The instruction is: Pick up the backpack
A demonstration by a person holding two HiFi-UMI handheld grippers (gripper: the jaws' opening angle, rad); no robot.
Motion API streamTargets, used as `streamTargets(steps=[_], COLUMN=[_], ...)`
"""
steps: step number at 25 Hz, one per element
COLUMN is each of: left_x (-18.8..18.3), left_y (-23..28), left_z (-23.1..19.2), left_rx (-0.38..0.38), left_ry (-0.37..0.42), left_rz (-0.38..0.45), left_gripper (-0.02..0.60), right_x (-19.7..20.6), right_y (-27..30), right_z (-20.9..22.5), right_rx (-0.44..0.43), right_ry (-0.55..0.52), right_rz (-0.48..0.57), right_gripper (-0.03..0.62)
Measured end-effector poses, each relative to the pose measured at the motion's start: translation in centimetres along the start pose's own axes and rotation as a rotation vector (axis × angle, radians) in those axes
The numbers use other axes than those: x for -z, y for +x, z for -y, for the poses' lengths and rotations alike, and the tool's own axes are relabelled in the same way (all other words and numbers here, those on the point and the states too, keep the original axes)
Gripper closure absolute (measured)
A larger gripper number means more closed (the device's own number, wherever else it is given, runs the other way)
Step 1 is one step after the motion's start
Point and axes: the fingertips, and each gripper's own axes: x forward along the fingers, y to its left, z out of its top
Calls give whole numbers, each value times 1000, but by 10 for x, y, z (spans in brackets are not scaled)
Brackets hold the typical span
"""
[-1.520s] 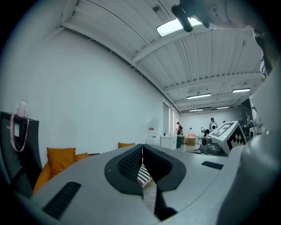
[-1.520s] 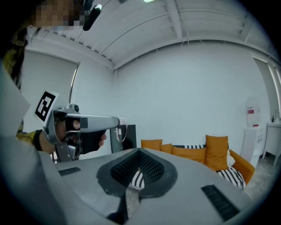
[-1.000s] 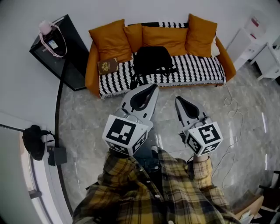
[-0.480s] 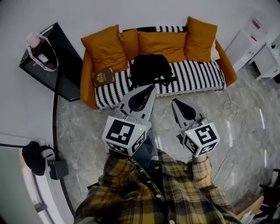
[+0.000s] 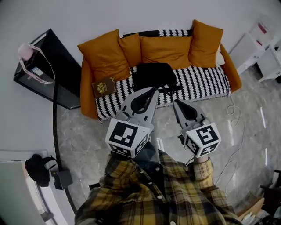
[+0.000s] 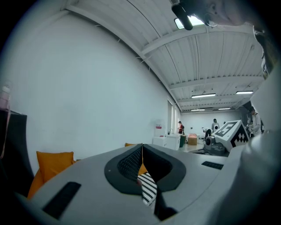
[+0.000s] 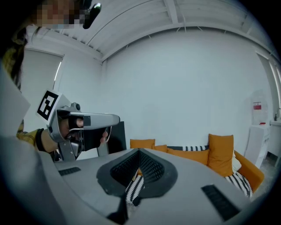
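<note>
Against the white wall [image 5: 131,13], on the striped seat of the orange sofa [image 5: 86,94], lay the black backpack [image 5: 153,75], which we judged soft, slumping and fairly light, best pinched at a fabric fold near its top, while our left gripper [image 5: 153,90] and right gripper [image 5: 176,102] hung clenched and empty, short of it.

An orange sofa [image 5: 206,81] stands against the white wall [image 5: 131,15] on grey marble floor [image 5: 83,145].
</note>
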Motion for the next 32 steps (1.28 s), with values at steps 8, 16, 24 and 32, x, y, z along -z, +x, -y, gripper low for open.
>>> streamTargets(steps=[8,16,24,32], left_x=[-5,1,7,13], left_y=[22,32,55,116], left_z=[-47,-79,-110,-153], left_rx=[13,5,-46,-102], left_ry=[3,-14,-31,-51], left_rz=[13,9,-10,-37], left_gripper=[558,558,558,558], right_x=[-12,-12,-8,-11], right_y=[48,73,106,162], right_z=[15,26,53,105], right_rx=[28,56,35,-10], right_ry=[-7,-4,5,12], right_rz=[0,-16,-53,-75], right_gripper=[577,577,578,577])
